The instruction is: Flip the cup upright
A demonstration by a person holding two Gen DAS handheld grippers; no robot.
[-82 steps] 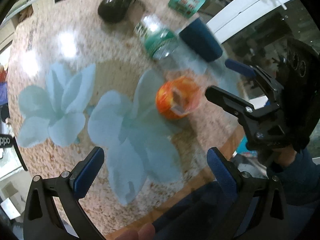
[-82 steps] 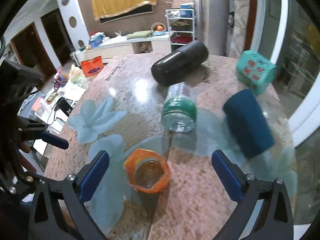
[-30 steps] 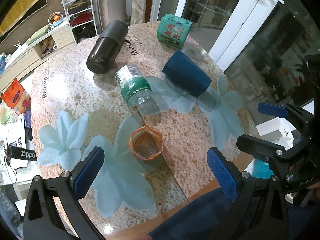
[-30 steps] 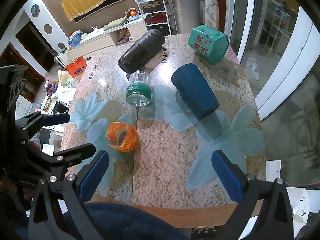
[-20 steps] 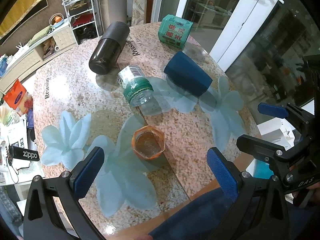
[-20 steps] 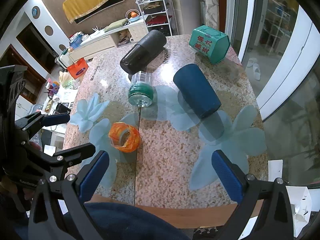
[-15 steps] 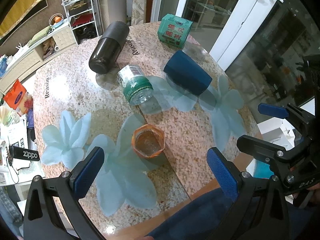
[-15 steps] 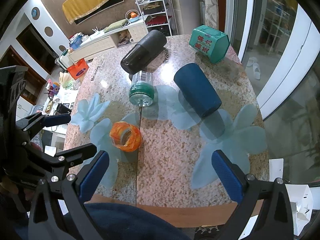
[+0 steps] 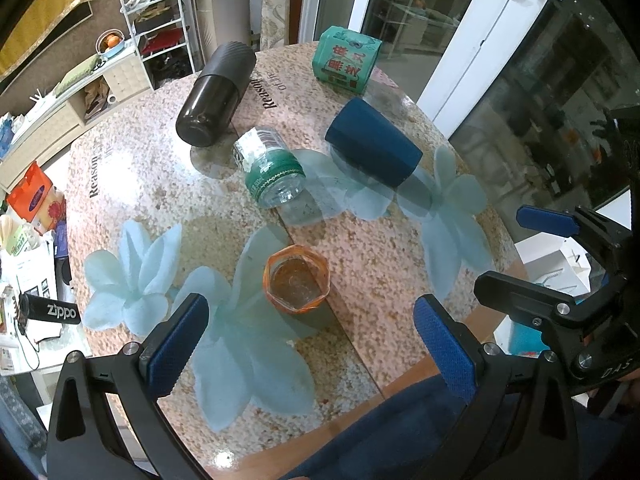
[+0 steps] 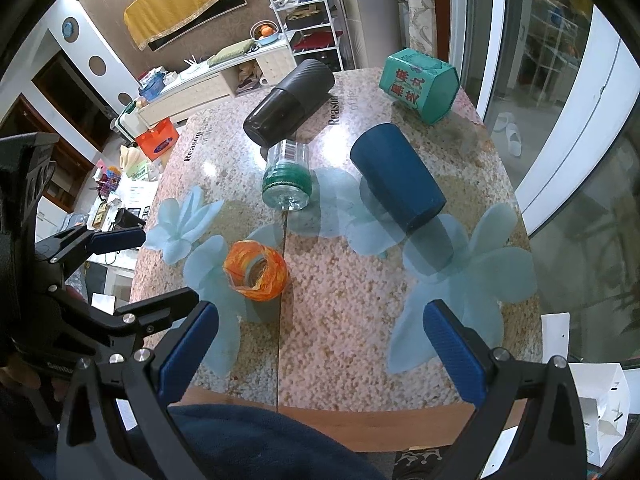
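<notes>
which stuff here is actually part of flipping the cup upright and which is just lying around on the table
Part of the job:
- orange cup, standing mouth up near the front edge
- left gripper, open and empty
- right gripper, open and empty

Just lying about:
- blue cup, on its side
- black flask, on its side
- clear bottle, on its side
- green box

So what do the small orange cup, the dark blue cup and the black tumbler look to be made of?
The orange cup looks like translucent glass or plastic: its base shows through the orange-streaked wall. The dark blue cup, lying on its side, looks like matte opaque plastic, showing no highlights. The black tumbler, also on its side, has a finely ribbed upper section and a smoother, slightly glossy lower part; coated metal or plastic, I cannot tell which.
</notes>
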